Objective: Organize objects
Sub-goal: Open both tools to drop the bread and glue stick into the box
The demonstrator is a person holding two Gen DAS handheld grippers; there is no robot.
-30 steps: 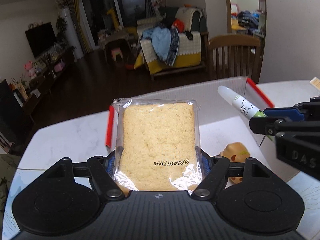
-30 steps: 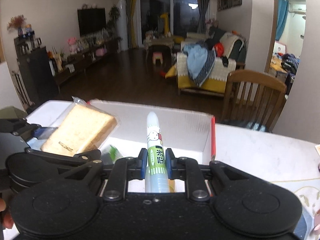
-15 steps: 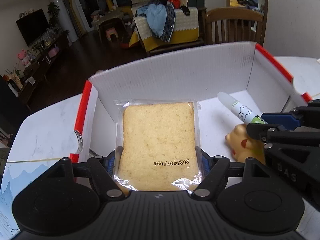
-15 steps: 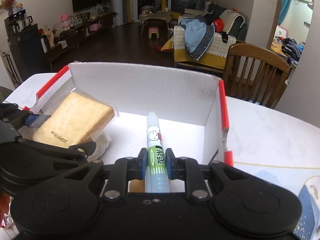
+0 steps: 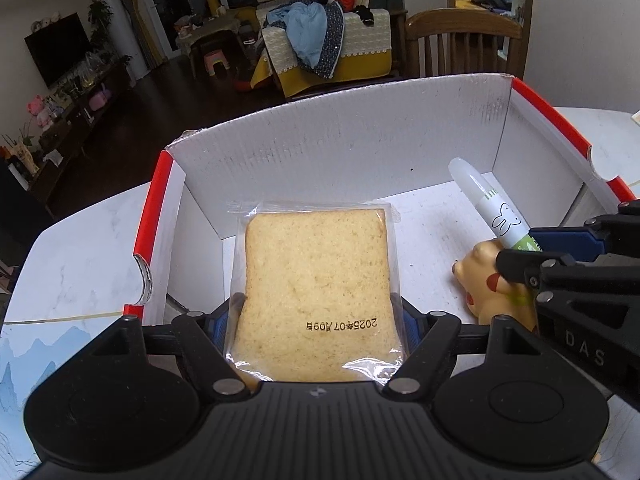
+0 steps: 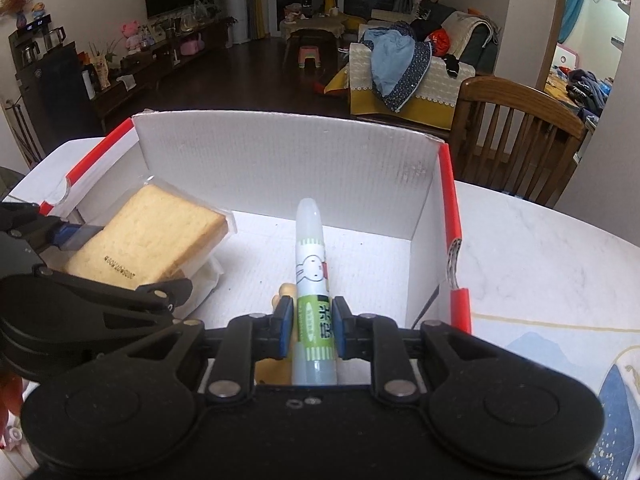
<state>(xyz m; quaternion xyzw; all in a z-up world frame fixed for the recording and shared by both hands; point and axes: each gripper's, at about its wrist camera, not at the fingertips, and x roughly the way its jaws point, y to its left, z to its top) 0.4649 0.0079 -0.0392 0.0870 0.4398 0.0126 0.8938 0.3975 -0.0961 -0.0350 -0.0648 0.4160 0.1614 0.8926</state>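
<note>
The wrapped bread slice [image 5: 316, 292] sits clamped between the left gripper [image 5: 316, 320] fingers, jaws wide on its sides, over the floor of the white box [image 5: 340, 148]. The glue stick [image 6: 311, 280] is pinched in the nearly closed right gripper [image 6: 311, 326], above a yellow toy [image 5: 492, 288] just under its fingers. Released here, the stick could (my guess) strike the toy and roll; the bread's slick wrapper might slip early.

The left black hand-held gripper [image 5: 316, 312] points steeply downward, its blue-padded jaws set wide and pressing both edges of a plastic-wrapped slice of bread [image 5: 316, 292]. Beside it, the right black hand-held gripper [image 6: 308, 326] tilts down alike, jaws nearly closed, clamping a white-capped, green-labelled glue stick [image 6: 310, 276].
</note>
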